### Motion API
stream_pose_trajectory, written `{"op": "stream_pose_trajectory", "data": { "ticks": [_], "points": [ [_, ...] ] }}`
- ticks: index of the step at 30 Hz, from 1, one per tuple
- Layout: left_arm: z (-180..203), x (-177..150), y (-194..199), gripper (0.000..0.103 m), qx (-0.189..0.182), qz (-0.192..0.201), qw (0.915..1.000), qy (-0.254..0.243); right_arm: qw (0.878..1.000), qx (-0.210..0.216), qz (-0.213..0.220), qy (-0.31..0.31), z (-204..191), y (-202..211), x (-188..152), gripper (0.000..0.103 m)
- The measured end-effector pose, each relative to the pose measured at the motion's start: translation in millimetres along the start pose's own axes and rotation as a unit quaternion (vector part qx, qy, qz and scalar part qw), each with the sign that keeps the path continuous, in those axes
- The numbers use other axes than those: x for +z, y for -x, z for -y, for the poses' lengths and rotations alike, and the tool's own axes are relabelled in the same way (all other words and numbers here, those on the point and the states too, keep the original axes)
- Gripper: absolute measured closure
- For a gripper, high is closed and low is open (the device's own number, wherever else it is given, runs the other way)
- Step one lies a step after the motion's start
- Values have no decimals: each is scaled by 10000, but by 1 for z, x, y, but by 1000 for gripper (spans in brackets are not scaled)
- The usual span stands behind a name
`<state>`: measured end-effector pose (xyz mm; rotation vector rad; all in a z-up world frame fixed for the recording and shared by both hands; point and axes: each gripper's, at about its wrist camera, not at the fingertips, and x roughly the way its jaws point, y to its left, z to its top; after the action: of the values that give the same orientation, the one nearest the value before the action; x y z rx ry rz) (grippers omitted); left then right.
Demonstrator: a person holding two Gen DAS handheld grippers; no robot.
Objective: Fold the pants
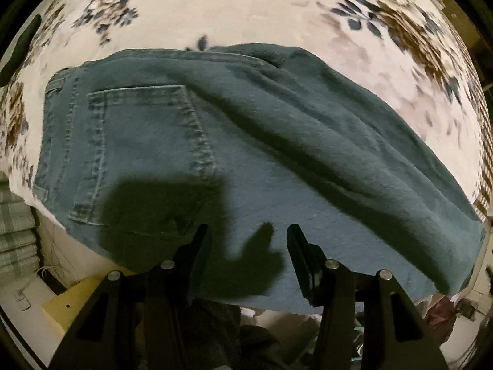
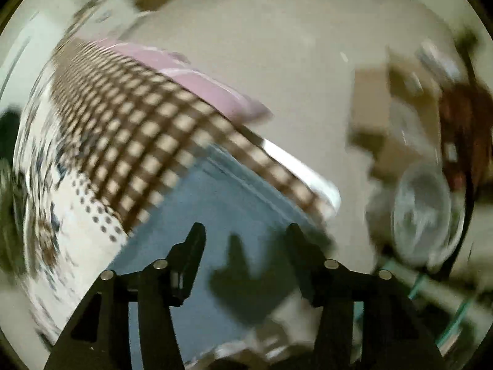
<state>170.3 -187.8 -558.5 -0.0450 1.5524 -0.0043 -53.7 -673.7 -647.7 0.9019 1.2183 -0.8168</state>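
A pair of blue jeans [image 1: 246,141] lies across a flowered bedspread [image 1: 234,9], back pocket [image 1: 144,151] up at the left, the legs folded together and running right. My left gripper [image 1: 246,231] hovers above the near edge of the jeans, jaws apart with nothing between them; its shadow falls on the denim. In the blurred right wrist view, my right gripper [image 2: 245,231] stands open over the leg end of the jeans [image 2: 215,215] near the bed's corner, empty, its shadow on the cloth.
A checked brown cloth [image 2: 148,129] and a pink sheet [image 2: 197,83] cover the bed edge. Beyond the edge lie the floor, a cardboard box [image 2: 379,129] and a clear plastic container [image 2: 422,212]. Folded striped bedding [image 1: 15,234] is stacked at the left.
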Motion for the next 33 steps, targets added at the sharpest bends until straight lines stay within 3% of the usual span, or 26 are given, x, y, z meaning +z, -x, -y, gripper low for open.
{"op": "stream_pose_trajectory", "data": {
  "ticks": [5,7,8,9,11,14,16,19,20,22,24,26,30,33],
  "points": [
    [9,-5,-11,55,-11,-153,9999,-51,9957,-564,-428,599,-36,-55,46,40],
    [11,-9,-15,55,3,-202,9997,-99,9927,-802,-644,633,-36,-73,53,45],
    [10,-12,-18,55,26,-228,9997,-121,9923,-823,-657,659,-36,-76,54,74],
    [11,-14,-18,55,44,-258,9996,-134,9921,-831,-623,707,-37,-75,54,84],
    [8,-20,-23,55,64,-331,9993,-137,9910,-889,-286,961,-49,-62,48,91],
    [3,-28,-31,55,109,-423,9990,-81,9866,-1007,365,1231,-66,-37,45,92],
    [-1,-31,-34,55,123,-458,9989,-38,9865,-973,561,1189,-72,-30,54,92],
    [-10,-35,-34,55,117,-477,9988,42,9893,-1035,61,1027,-76,-60,73,89],
    [-13,-35,-33,55,104,-490,9987,87,9894,-1070,-169,967,-76,-69,78,83],
    [-20,-40,-29,55,31,-472,9987,205,9913,-994,-214,837,-76,-63,76,74],
    [-26,-43,-27,55,16,-469,9986,260,9956,-633,-74,691,-75,-37,60,61],
    [-32,-51,-32,55,-4,-493,9981,382,9988,-149,-128,443,-69,-12,20,60],
    [-43,-58,-53,55,-92,-663,9945,803,9923,663,-1000,-306,-51,-14,-67,60],
    [-41,-60,-61,55,-5,-580,9947,848,9738,1002,-1767,-1022,-39,-52,-124,60]
  ]
}}
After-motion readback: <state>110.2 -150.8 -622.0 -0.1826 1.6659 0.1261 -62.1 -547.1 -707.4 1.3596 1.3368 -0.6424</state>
